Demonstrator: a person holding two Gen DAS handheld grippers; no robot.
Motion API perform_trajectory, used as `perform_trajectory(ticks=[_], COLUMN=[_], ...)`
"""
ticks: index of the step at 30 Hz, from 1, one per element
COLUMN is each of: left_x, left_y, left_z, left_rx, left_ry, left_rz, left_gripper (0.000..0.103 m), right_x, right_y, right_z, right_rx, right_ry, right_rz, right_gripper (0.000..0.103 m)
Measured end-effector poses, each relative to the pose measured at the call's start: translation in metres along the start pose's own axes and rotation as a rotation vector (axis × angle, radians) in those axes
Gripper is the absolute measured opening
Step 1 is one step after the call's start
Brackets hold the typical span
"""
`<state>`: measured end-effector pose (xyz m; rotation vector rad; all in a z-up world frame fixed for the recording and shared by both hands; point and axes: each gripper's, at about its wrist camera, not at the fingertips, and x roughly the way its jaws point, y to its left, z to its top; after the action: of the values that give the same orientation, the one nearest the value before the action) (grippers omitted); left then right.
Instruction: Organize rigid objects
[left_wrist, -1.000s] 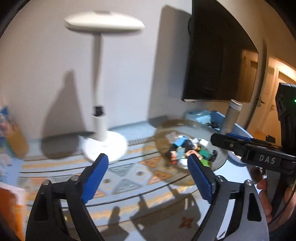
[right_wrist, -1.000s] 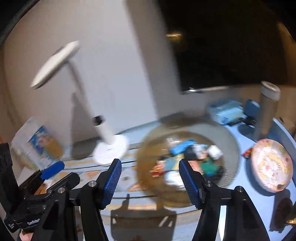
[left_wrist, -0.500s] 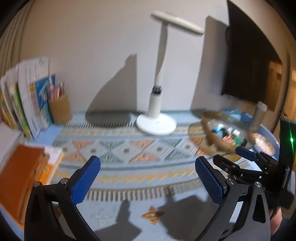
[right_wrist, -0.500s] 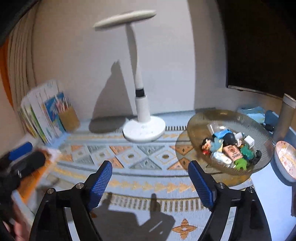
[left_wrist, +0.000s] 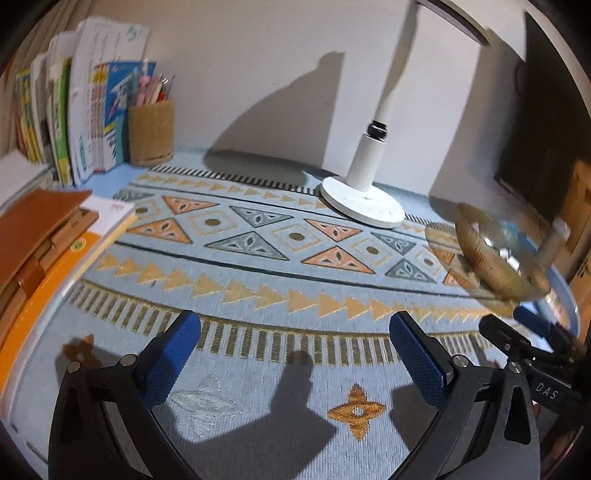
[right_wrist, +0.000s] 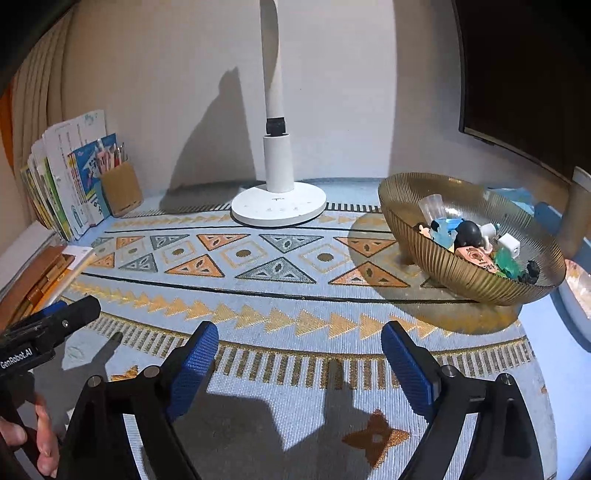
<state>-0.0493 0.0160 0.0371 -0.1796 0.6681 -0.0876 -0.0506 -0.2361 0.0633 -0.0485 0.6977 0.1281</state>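
Left tool (left_wrist: 295, 345), marked "GenRobot.AI", gapes empty; right tool (right_wrist: 299, 349), marked "DAS", opening, empty.

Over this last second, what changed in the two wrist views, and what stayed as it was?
Both views dropped from the wall towards the patterned mat. The left gripper widened; the right gripper is opening, nothing between its jaws. Nothing was grasped or released. The bowl, its toys and the lamp stayed put.

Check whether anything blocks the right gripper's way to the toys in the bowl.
Nothing visible does. The right gripper, empty with jaws opening, hovers over bare mat. The toys lie in the bowl ahead to its right; only the bowl's near wall has to be cleared from above. The lamp stands off to the left.
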Motion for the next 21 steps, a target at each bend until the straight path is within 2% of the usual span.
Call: perform_trajectory(ticks=[4,9,21], left_x=[0.008,0.006,0.012], left_y=[-0.013,-0.007,-0.005], left_z=[0.000,0.000,0.001], left_rx=[0.067,0.036,0.021], left_ry=[0.036,0.026,0.054], left_rz=[0.013,0.003,0.025], left_gripper=[0.102,0.102,0.102], right_x=[0.003,0.000,0.005], right_y=[0.010,0.018,0.019], right_z=[-0.002,-0.003,-0.003], right_rx=[-0.041,-0.084,-0.082], right_ry=[0.006,-0.014,0.006], right_rz=[-0.028,-0.053,-0.082], right_gripper=[0.091,0.092,0.092])
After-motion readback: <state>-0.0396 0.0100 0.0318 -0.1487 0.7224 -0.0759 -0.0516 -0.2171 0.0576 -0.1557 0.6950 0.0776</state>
